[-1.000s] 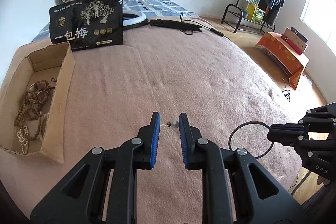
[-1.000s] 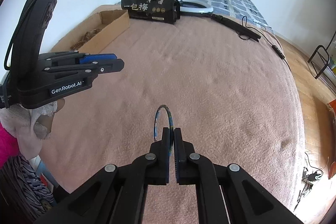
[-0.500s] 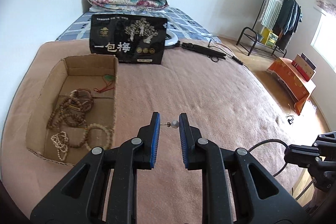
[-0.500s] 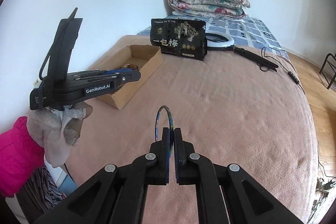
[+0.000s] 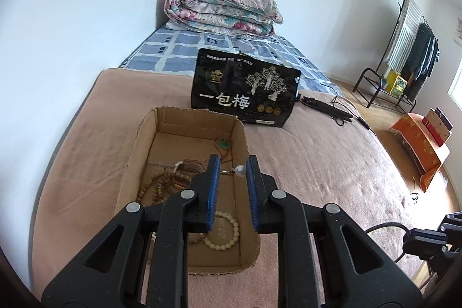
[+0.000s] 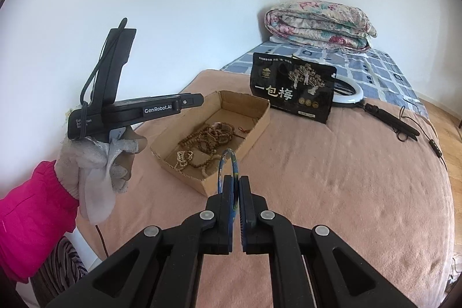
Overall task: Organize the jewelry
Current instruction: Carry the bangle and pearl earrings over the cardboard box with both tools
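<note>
- Cardboard box [image 5: 138, 155]: on the pink blanket; already holds bead strands [image 5: 157, 186], a white bead bracelet [image 5: 228, 233] and a green pendant [image 5: 224, 145].
- Left gripper [image 5: 231, 172]: over the box, pads pinching a pearl earring [image 5: 240, 170]; drop pending, by my reading.
- Right gripper [image 6: 236, 186]: clamped on a blue bangle [image 6: 228, 166], near the box's corner; also left to deposit.

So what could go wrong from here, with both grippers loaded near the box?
1. The pearl earring spans the left gripper fingers only by its ends; a small slip could drop it outside the cardboard box.
2. Released here, it would likely land among the bead strands and tangle.
3. The right gripper pinches the bangle at one edge, so it may twist or roll off the pink blanket.
</note>
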The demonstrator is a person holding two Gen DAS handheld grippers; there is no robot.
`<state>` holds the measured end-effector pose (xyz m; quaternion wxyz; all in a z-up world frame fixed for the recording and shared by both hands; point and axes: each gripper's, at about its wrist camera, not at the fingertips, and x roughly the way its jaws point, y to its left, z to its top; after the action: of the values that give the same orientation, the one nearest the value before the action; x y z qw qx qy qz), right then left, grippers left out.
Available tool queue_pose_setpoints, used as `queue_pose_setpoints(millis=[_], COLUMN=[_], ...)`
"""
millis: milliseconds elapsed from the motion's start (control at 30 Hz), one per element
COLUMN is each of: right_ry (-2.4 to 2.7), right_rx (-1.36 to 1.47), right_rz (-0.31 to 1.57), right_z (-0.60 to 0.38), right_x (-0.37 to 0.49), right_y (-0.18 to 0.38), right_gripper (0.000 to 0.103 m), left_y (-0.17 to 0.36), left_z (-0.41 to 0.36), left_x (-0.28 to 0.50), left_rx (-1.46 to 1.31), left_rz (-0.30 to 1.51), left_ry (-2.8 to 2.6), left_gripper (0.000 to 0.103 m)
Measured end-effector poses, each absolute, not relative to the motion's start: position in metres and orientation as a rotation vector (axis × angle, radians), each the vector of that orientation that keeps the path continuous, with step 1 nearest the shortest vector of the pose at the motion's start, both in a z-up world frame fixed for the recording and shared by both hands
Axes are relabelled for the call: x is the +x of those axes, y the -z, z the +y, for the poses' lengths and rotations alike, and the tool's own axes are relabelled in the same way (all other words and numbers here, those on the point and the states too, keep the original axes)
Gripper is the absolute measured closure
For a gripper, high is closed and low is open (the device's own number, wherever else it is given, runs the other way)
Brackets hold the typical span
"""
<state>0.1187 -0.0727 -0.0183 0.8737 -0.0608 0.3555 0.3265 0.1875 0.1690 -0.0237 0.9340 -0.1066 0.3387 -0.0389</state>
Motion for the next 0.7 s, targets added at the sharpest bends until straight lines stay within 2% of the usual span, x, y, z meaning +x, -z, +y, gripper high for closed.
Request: queue_pose_setpoints(millis=[700], right_ry=[-0.726], right_rx=[-0.088], right_rz=[0.788], right_z=[0.029], right_x=[0.181], right_y=[0.048], right_gripper=[0.102], left_y=[0.058], left_z=[0.225], left_x=[0.268], left_rx=[-0.219], left_rz=[0.768], left_ry=[0.04], left_gripper=[0.086])
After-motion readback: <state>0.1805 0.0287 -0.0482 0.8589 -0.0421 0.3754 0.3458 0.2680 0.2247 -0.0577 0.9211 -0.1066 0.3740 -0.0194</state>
